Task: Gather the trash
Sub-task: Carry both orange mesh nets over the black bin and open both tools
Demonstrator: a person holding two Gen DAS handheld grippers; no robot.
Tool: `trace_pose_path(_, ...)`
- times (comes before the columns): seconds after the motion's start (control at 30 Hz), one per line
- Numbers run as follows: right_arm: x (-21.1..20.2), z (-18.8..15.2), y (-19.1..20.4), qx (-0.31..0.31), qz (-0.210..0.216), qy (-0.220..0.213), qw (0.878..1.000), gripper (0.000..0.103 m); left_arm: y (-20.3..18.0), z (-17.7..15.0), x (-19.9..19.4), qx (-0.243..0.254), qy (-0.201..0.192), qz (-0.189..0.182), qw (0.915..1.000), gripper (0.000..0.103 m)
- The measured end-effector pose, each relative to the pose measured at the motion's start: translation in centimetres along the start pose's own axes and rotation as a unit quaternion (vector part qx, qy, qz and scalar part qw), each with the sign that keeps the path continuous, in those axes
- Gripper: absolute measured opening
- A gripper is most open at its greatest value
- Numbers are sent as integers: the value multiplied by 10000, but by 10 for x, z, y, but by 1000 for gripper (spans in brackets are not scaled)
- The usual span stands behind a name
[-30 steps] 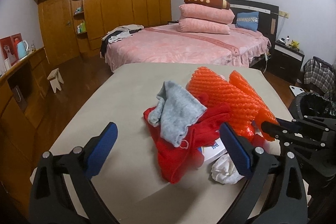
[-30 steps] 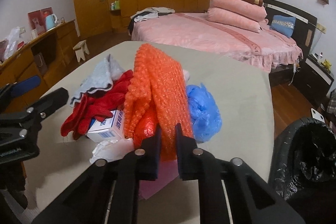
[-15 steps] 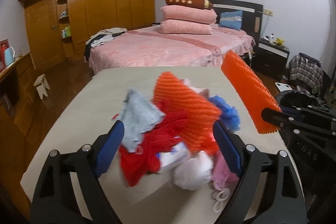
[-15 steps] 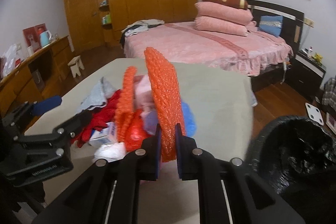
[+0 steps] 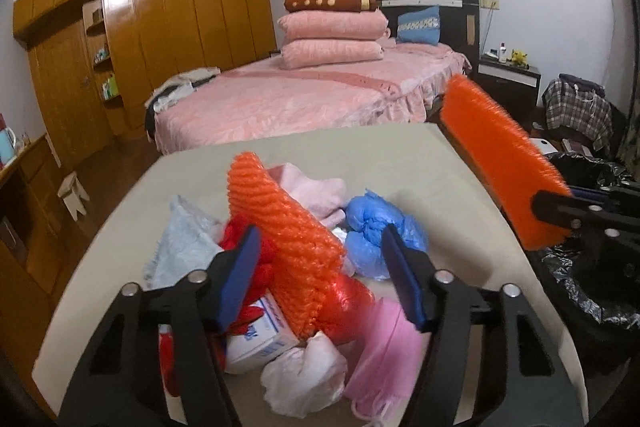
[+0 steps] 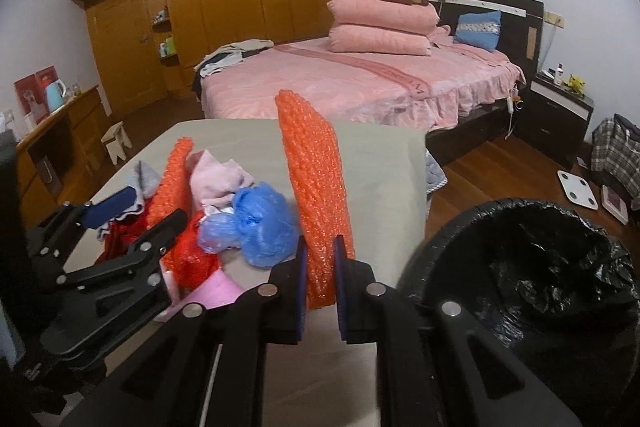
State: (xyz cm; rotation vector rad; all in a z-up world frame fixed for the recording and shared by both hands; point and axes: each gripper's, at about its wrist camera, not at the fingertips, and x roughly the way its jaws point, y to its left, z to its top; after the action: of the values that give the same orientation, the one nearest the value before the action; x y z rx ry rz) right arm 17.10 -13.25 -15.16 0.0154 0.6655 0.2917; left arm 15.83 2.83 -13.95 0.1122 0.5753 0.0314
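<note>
The far half of the table (image 6: 384, 155) is lying bare, giving open room beyond the trash pile (image 5: 320, 251). The right gripper (image 6: 320, 263), pinching the orange bubble wrap (image 6: 316, 187), is hanging near the open black bin (image 6: 532, 267), with nothing standing between them.
</note>
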Motion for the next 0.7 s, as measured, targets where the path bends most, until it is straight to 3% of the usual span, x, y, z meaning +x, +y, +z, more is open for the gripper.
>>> trace_pose_path(0.13, 1, 0, -2, 13, 5, 17, 10000, 12, 2, -4, 10, -87, 215, 187, 9996, 43)
trace_pose_path(0.2, 1, 0, -2, 9, 20, 14, 10000, 12, 7, -4, 12, -201, 304, 105, 9993, 29)
trace_pose_path(0.3, 0, 0, 1, -24, 46, -6, 10000, 12, 14, -1, 10, -283, 298, 72, 9991, 16)
trace_pose_path(0.7, -33, 12, -2, 26, 35, -351, 9994, 12, 15, 31, -52, -567, -593, -381, 9959, 12)
